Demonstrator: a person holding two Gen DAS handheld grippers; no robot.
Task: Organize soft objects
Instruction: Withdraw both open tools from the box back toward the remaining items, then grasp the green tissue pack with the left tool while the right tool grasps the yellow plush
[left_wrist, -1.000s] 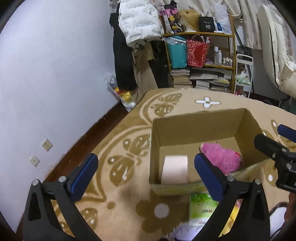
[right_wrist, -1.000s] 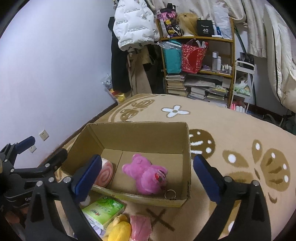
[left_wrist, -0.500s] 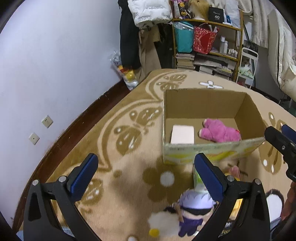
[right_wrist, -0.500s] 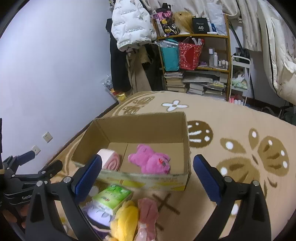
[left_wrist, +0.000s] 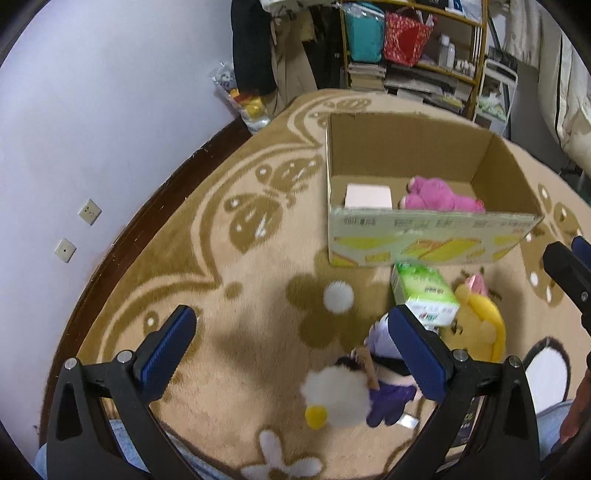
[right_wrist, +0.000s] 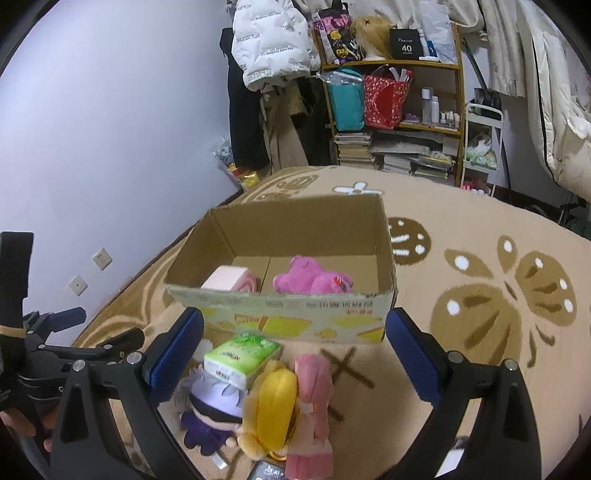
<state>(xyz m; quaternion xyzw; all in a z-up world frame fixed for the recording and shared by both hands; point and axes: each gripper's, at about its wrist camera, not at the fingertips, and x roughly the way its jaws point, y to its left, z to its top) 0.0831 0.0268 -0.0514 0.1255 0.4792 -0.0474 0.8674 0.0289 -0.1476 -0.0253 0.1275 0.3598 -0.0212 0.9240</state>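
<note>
An open cardboard box (left_wrist: 424, 236) (right_wrist: 295, 314) stands on the rug and holds a pink plush bear (left_wrist: 439, 199) (right_wrist: 314, 278) and a pink roll cushion (left_wrist: 368, 195) (right_wrist: 231, 282). In front of the box lie a green tissue pack (left_wrist: 424, 295) (right_wrist: 240, 354), a purple doll with white hair (left_wrist: 384, 369) (right_wrist: 214, 410), a yellow plush (left_wrist: 476, 325) (right_wrist: 273, 406) and a pink plush (right_wrist: 314, 406). My left gripper (left_wrist: 291, 354) is open and empty above the rug near the doll. My right gripper (right_wrist: 295, 354) is open and empty above the pile.
A beige patterned rug (right_wrist: 480, 295) covers the floor. A lilac wall (left_wrist: 92, 110) with sockets runs on the left. A shelf (right_wrist: 399, 110) with bags, books and hanging coats stands at the back. A white plush with a yellow beak (left_wrist: 332, 398) lies by the doll.
Both grippers have drawn back from the box and lowered toward the pile of toys in front of it. Both stay open and empty.
</note>
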